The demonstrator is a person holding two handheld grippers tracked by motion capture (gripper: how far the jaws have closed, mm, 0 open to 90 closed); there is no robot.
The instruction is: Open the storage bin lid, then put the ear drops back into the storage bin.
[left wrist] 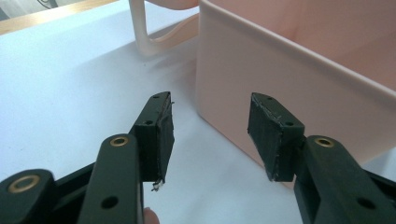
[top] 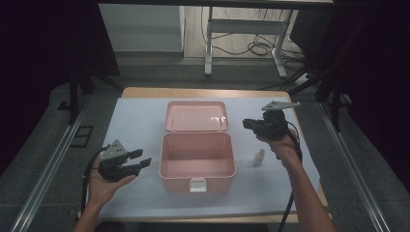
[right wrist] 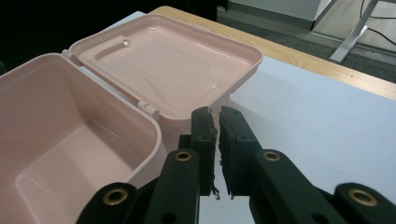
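Left tongs point(top: 140, 160) released at box's point(top: 197, 162) nine o'clock; right tongs point(top: 247, 123) clenched, empty. Risk: careless swing topples bottle point(top: 260, 157) at three o'clock.

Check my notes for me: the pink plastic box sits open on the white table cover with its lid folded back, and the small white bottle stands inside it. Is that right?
One detail is off. The small white bottle stands outside the pink plastic box, on the white table cover to its right, as the high view shows. The box is indeed open, its lid folded back.
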